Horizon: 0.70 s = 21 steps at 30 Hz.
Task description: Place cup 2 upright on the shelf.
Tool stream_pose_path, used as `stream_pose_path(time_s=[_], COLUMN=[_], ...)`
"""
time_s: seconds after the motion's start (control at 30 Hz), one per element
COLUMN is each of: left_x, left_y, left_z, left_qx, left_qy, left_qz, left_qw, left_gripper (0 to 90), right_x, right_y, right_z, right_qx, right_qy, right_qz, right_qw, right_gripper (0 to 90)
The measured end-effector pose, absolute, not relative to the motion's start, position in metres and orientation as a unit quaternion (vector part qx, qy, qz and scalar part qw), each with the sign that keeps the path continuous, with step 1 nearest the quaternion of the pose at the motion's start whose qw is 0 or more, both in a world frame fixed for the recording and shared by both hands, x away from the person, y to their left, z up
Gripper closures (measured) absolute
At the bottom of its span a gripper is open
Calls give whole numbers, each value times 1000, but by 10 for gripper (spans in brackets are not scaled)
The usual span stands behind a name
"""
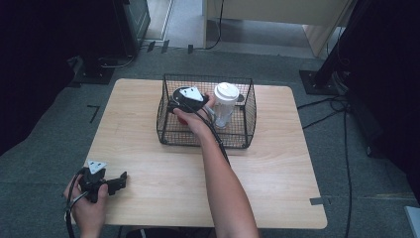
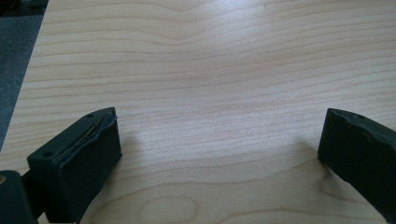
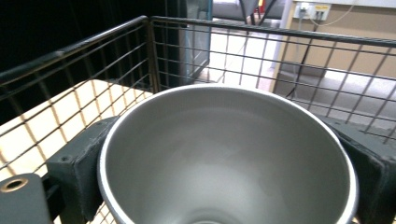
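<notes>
Now | right claw [image 3: 224, 163] clamped on steel cup [image 3: 229, 154], base cropped | left claw [image 2: 219, 154] apart

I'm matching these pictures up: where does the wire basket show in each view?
High view: wire basket at the table's centre.
Left gripper view: bare table top between open jaws, facing away from it.
Right gripper view: its mesh walls behind the metal cup.
Shared landmark: the light wooden table top.

The left gripper [image 2: 219, 149] is holding its two black, block-shaped jaws wide apart, with nothing lying between them. Ahead of and beneath them the pale, wood-grain table top [image 2: 210, 70] is stretching away; beyond its far-left edge grey carpet floor [image 2: 14, 60] is showing.
</notes>
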<state>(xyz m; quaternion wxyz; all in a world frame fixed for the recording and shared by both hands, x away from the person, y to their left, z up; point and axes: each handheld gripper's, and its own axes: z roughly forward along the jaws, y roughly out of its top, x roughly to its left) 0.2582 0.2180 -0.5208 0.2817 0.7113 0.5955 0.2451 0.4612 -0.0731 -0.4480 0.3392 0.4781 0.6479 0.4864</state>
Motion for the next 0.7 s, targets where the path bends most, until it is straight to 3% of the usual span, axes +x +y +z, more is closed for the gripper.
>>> stream_pose_path(time_s=[0.13, 0.7], left_x=[258, 259], left_y=[218, 218], left_z=[-521, -521], left_qx=[711, 711], left_qy=[596, 596], left_qz=[245, 245], left_qw=[282, 281], left_gripper=[0, 0], right_x=[458, 444], right_y=[-72, -87], right_z=[-443, -408], right_qx=[472, 455], right_qy=[635, 604], right_qz=[506, 539], right_qw=[344, 370], right_gripper=[0, 0])
